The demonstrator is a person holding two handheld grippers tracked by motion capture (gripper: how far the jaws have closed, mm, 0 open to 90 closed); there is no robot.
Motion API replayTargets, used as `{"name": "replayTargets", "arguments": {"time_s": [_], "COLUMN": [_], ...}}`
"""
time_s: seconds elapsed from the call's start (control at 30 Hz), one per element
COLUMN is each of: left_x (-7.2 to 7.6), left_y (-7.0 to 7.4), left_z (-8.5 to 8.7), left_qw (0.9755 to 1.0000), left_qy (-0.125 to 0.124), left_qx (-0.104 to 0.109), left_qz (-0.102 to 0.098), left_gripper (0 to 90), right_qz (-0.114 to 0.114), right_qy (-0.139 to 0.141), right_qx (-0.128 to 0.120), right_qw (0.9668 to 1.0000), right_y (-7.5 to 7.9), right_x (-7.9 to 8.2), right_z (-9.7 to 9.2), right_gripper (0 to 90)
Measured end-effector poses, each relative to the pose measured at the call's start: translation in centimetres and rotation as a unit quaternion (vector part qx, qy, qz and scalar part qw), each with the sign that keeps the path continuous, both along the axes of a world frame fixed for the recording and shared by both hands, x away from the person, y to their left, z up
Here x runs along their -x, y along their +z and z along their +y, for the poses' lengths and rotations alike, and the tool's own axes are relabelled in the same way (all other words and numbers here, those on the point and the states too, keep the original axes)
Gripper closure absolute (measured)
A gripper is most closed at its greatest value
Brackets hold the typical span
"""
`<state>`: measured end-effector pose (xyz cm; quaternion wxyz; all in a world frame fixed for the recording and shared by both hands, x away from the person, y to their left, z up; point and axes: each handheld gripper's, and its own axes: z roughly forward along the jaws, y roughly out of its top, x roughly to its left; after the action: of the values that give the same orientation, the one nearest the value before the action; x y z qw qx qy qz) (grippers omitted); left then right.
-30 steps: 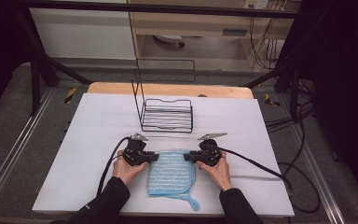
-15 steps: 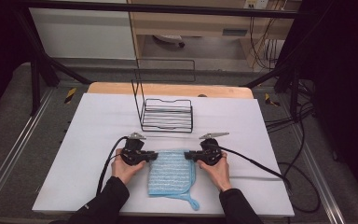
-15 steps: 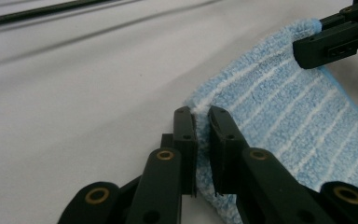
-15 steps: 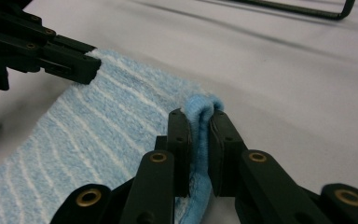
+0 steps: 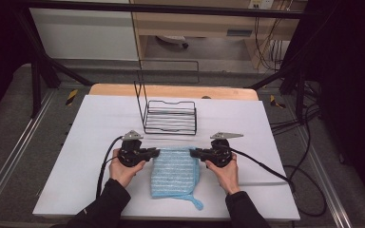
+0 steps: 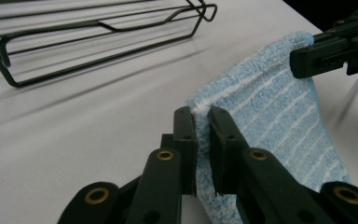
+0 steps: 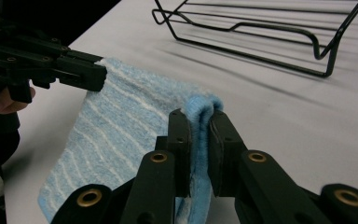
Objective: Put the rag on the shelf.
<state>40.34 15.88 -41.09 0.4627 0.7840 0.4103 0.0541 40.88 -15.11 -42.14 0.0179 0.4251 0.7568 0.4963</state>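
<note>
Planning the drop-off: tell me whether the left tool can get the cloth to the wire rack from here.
Probably yes. The left tool grips the cloth, and bare table lies between it and the wire rack; the right tool holds the cloth's other corner.

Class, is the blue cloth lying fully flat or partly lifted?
Partly lifted: both grippers pinch the blue cloth's far corners, raising that edge; its near end rests on the table.

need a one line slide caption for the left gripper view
Left gripper pinches one corner of a blue striped towel, the right gripper another, beside a black wire rack.
</note>
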Motion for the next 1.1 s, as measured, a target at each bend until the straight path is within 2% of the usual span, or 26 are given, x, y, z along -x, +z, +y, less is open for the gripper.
{"name": "replayTargets", "arguments": {"time_s": [0.23,0.4,0.53,0.63,1.1], "left_x": [0.5,0.9,1.3,1.5,2.6], "left_y": [0.9,1.9,2.8,3.0,5.4], "left_z": [0.0,0.2,0.2,0.2,0.3], "left_qw": [0.9998,0.9993,0.9984,0.9981,0.9941], "left_qy": [0.002,0.002,0.001,0.001,-0.003], "left_qx": [0.003,0.014,0.015,0.017,0.027], "left_qz": [-0.021,-0.034,-0.055,-0.060,-0.104], "left_gripper": [82.1,82.1,82.1,82.1,82.1], "right_qz": [-0.028,-0.044,-0.062,-0.072,-0.123], "right_qy": [0.000,-0.002,-0.003,-0.002,-0.006], "right_qx": [-0.002,-0.004,-0.007,-0.009,-0.020], "right_qw": [0.9996,0.9990,0.9980,0.9974,0.9922], "right_y": [1.2,2.0,2.8,3.3,5.9], "right_x": [0.5,0.8,1.2,1.4,2.6], "right_z": [-0.1,0.0,-0.1,-0.2,-0.3], "right_gripper": [81.5,81.5,81.5,81.5,81.6]}}
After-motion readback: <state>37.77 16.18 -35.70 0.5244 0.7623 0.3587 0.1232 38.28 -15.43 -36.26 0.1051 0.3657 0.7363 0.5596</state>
